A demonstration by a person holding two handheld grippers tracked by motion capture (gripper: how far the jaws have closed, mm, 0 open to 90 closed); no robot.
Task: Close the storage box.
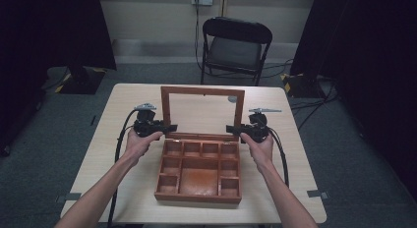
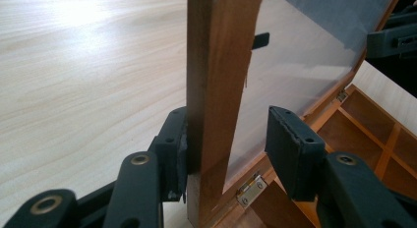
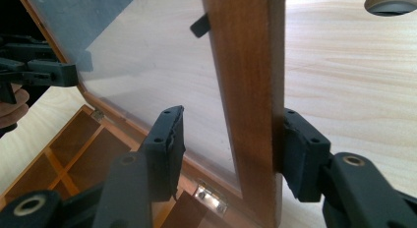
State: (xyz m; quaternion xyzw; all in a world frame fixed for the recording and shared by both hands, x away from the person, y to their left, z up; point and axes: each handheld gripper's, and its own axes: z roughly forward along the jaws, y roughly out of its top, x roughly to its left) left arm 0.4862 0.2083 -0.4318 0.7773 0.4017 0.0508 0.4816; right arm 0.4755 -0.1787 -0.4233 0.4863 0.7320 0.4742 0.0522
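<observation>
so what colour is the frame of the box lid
Reddish-brown wood around a clear pane; the lid frame shows best in the right gripper view.

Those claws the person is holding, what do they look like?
Each claw, left and right, is black, with two flat-padded jaws on linked bars pinned by brass-coloured rivets. A grey three-cornered plate tops each, and a black cable trails back. The forearms are bare, no sleeves or gloves.

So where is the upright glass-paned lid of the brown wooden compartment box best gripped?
By its wooden side rails, low near the hinges, one gripper from each outer side. The glass-paned wooden lid stands upright; its rails are narrow enough to fit between open jaws, as the left gripper shows.
</observation>
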